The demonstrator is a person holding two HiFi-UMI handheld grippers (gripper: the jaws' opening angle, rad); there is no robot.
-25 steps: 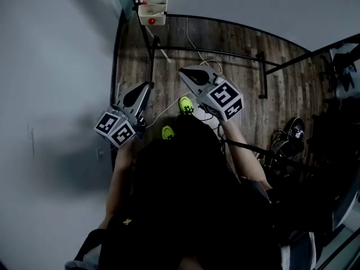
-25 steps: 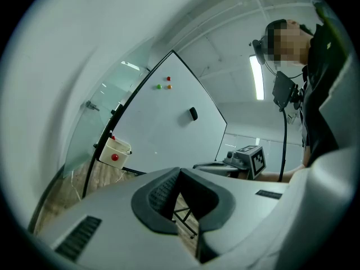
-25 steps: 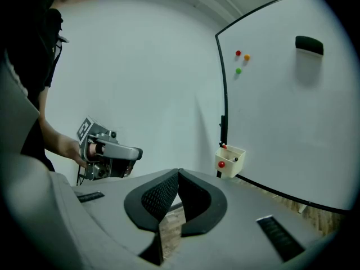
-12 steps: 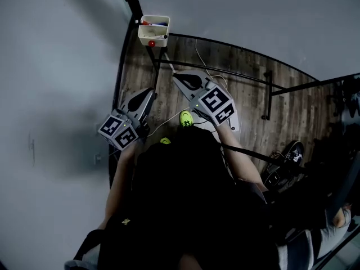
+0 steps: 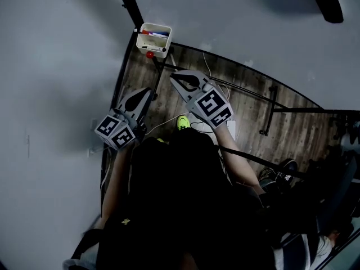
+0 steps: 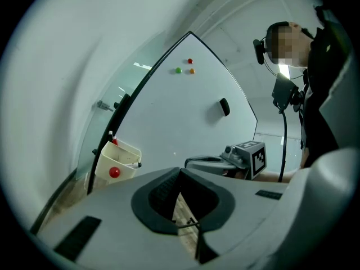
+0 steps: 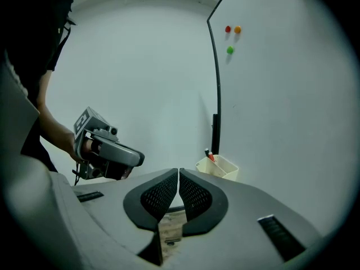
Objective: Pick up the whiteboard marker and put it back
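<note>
A cream tray [image 5: 153, 38] hangs at the whiteboard's lower corner and holds red and blue whiteboard markers [image 5: 153, 33]. A red round magnet [image 5: 149, 54] sticks to its front. My left gripper [image 5: 147, 91] is shut and empty, short of the tray and below it in the head view. My right gripper [image 5: 174, 76] is shut too, with nothing between its pads, just right of the tray. The left gripper view shows the tray [image 6: 118, 161] ahead to the left of my left gripper [image 6: 180, 172]. From my right gripper [image 7: 178, 172] the tray [image 7: 218, 166] lies ahead right, with a red marker [image 7: 211, 157] sticking up.
The whiteboard [image 6: 185, 111] carries small coloured magnets [image 6: 190, 61] and a black eraser [image 6: 224, 107]. Black stand legs [image 5: 247, 91] and a white cable [image 5: 211, 72] cross the wooden floor [image 5: 253, 111]. The person's yellow-green shoe [image 5: 183, 122] is below the grippers.
Both grippers have moved forward toward the tray, which now sits larger and closer to their tips in the head view. Both stay shut and empty.
</note>
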